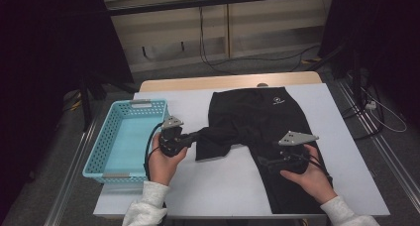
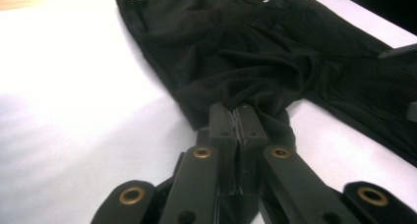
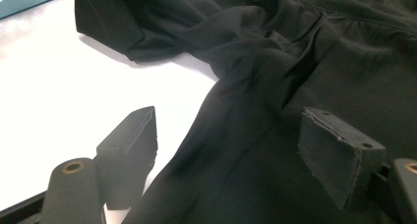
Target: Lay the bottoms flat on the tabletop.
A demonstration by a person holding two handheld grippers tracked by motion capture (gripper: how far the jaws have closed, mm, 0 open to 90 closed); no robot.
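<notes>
The left gripper [image 2: 238, 117] is pinching the folded-over leg of the black trousers [image 1: 265, 122], lying centre-right in the high view, evidently to fold it, while the right gripper [image 3: 236, 150] is hovering wide open, holding nothing, over the lower leg.

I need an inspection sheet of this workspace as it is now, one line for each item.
Surface: white table, pale wood edge at far side.
Job's things: black trousers lying flat, one leg folded across; light blue basket at the table's left edge.
Clutter: nothing seen.
Grippers: left gripper shut on the folded leg; right gripper open over the other leg.
Cables: black cable loops from left gripper.
Surroundings: dark curtains, floor cables.
</notes>
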